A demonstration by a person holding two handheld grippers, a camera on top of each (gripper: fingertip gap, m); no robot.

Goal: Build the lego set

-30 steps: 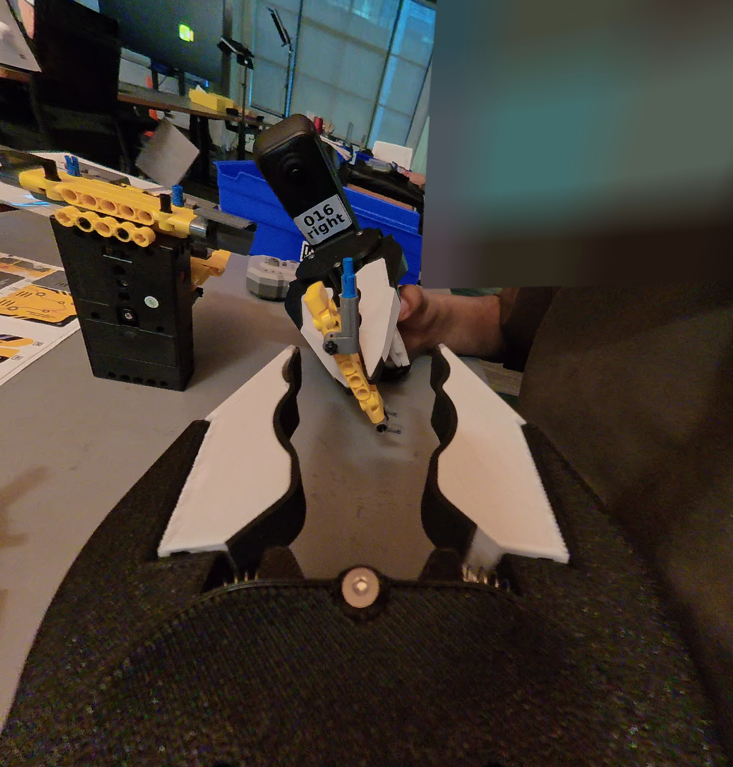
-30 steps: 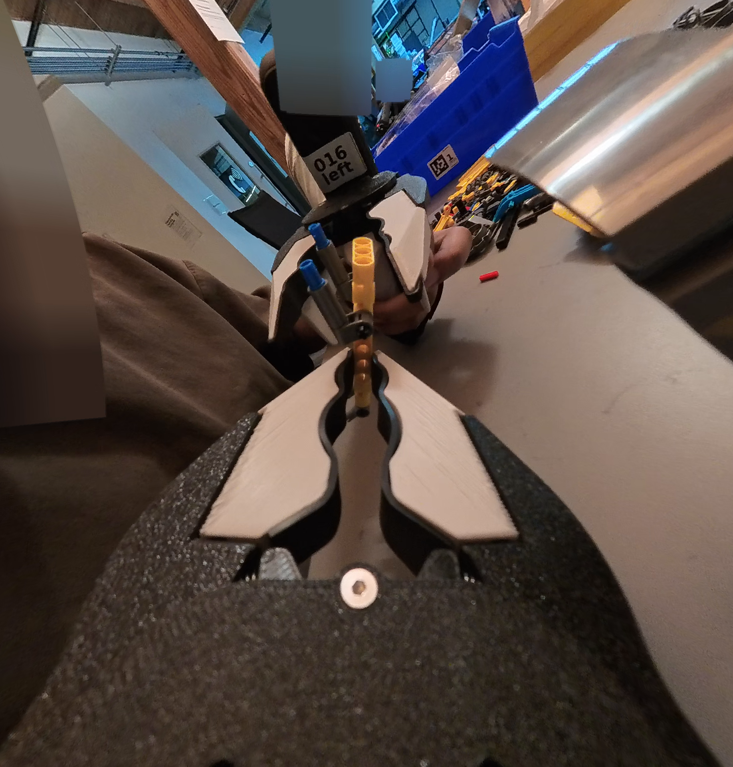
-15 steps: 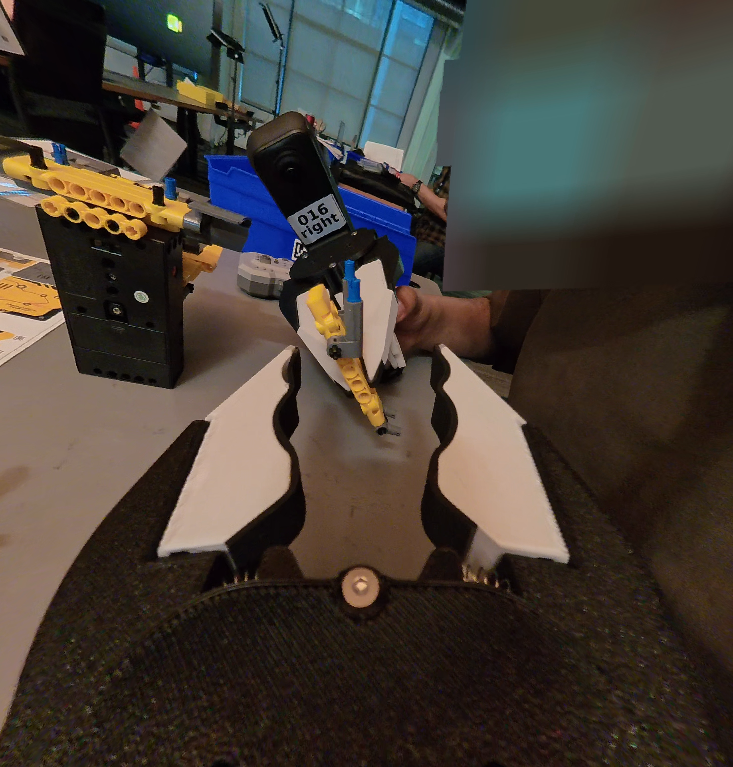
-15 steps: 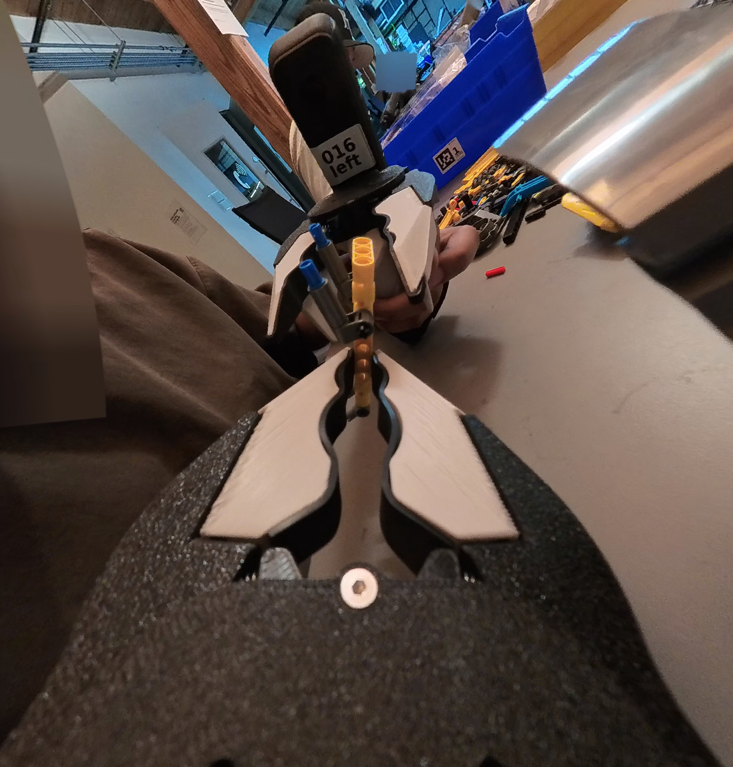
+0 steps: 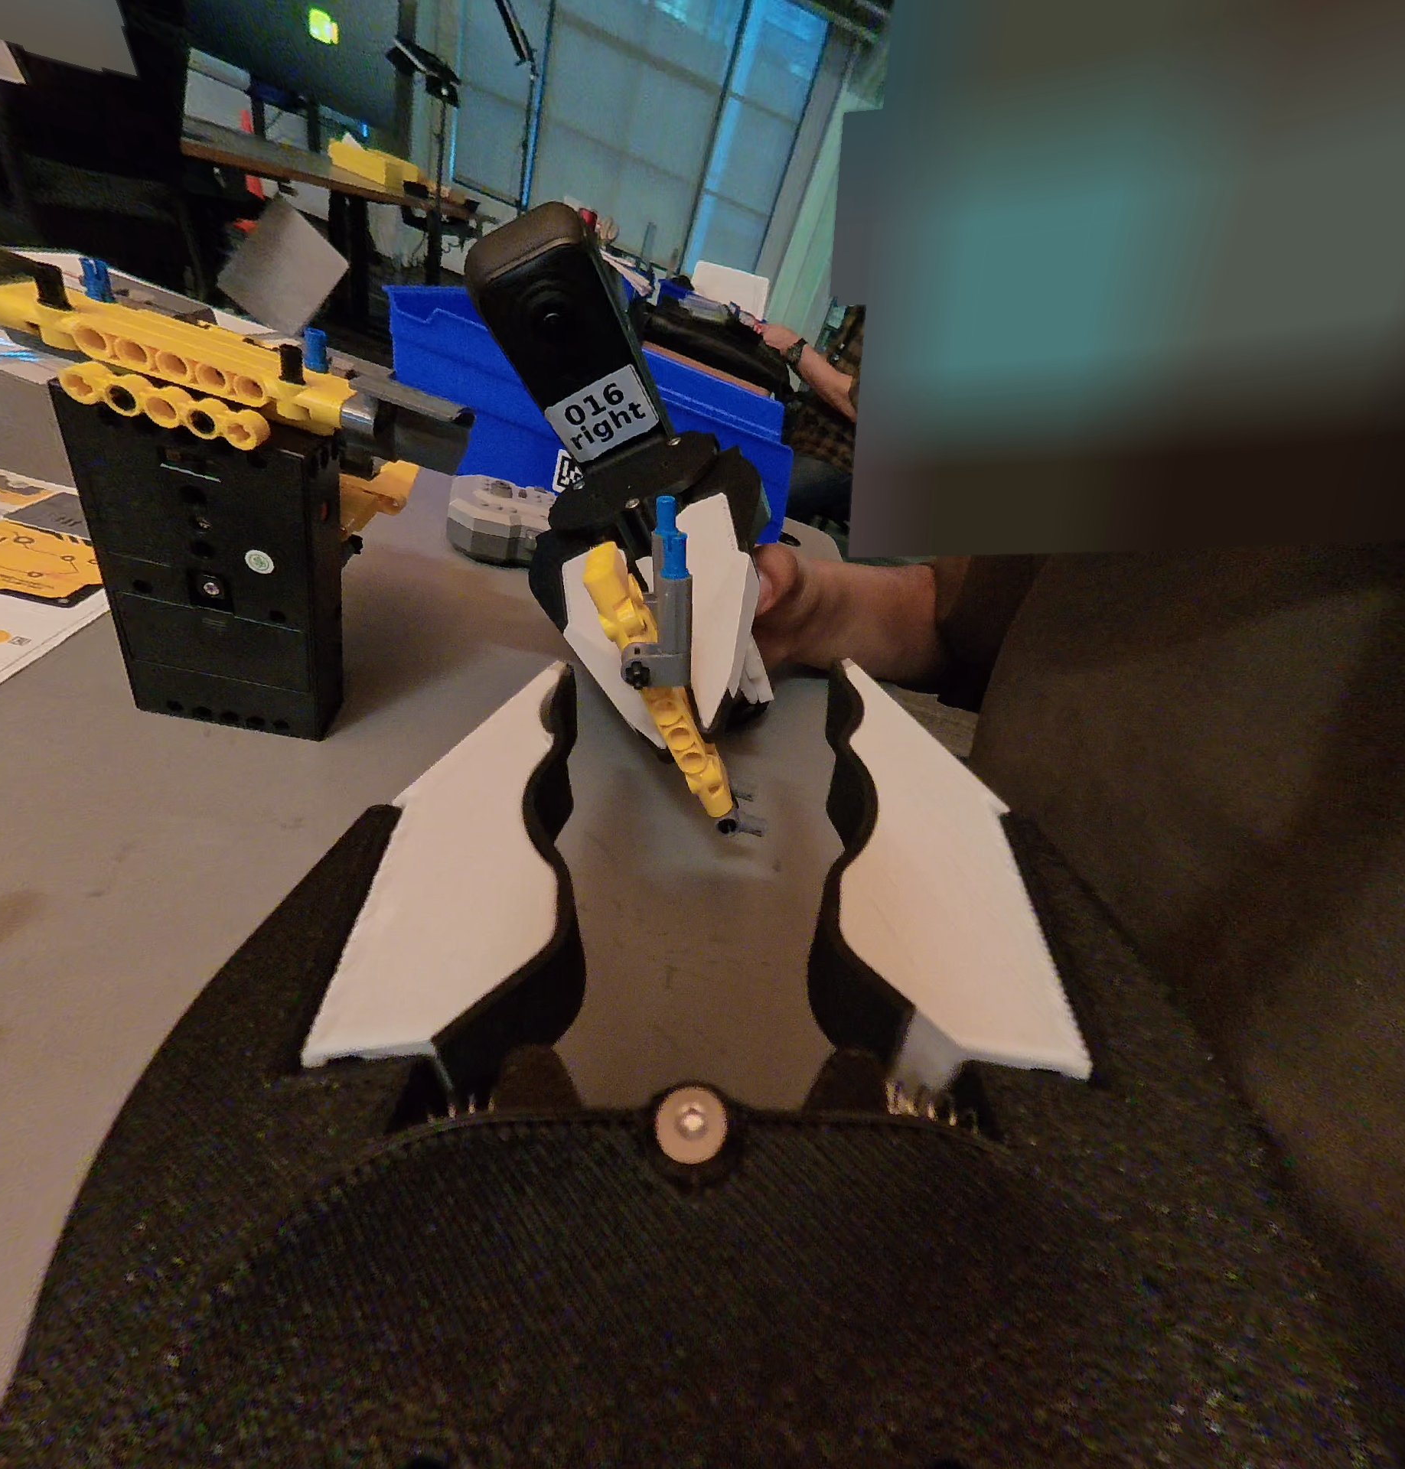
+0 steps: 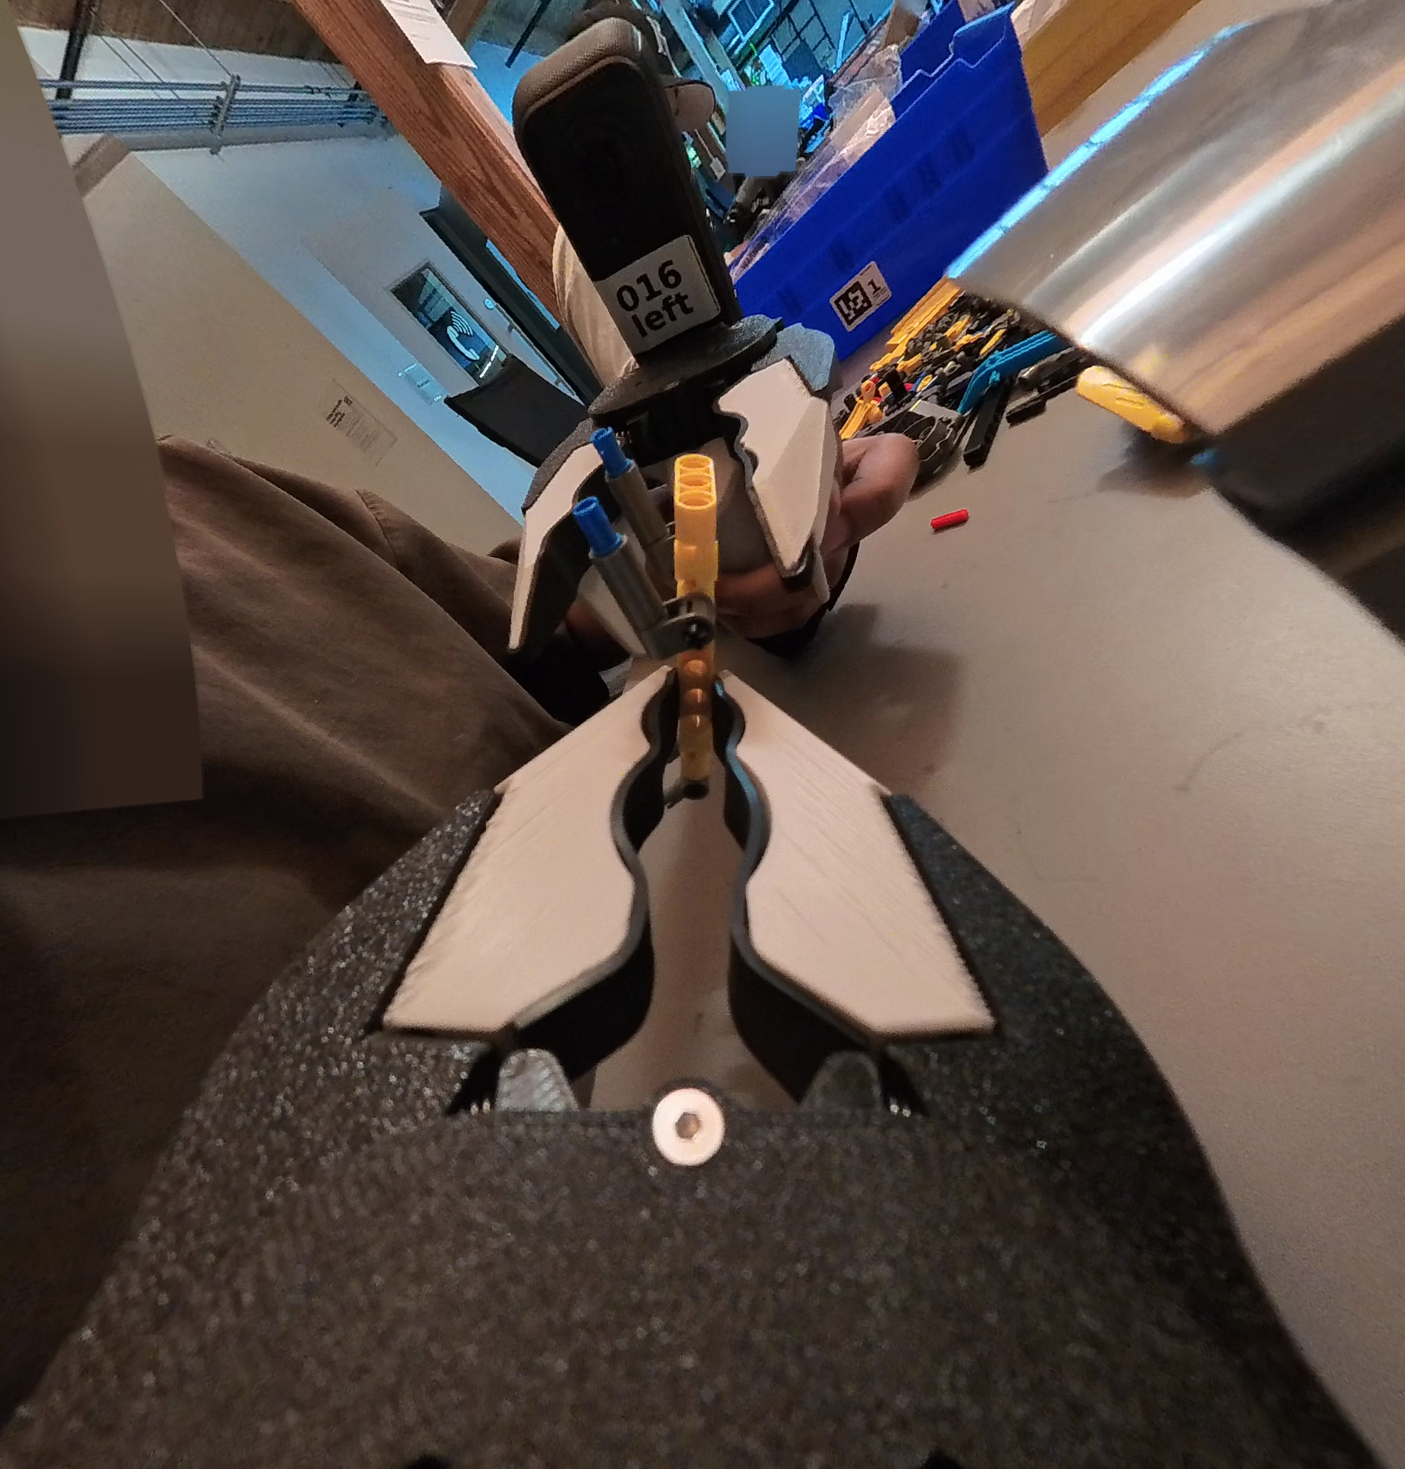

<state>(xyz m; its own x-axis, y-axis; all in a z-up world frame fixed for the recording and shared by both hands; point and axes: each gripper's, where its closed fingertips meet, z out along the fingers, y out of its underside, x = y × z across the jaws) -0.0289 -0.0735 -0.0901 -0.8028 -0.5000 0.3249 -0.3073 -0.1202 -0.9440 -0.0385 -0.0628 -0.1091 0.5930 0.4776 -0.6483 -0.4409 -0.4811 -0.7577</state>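
The right tool (image 6: 693, 676) has matt white ribbed plastic fingers (image 6: 556, 898) on a grainy black body; the yellow holed plastic beam (image 6: 695, 556) looks smooth and glossy; the grey counter (image 6: 1121, 715) is smooth with a dull sheen; the curved metal sheet (image 6: 1240, 199) is brushed and shiny; the brown cloth sleeve (image 6: 326, 636) looks soft.

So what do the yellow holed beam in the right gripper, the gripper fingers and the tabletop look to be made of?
Yellow beam: looks like moulded plastic, semi-gloss, with crisp uniform round holes. Right gripper fingers: matte off-white faces with fine parallel ridges, probably 3D-printed plastic, edged with a black wavy liner that may be rubber. Table: smooth grey, low sheen, faintly scuffed, likely laminate; unsure.
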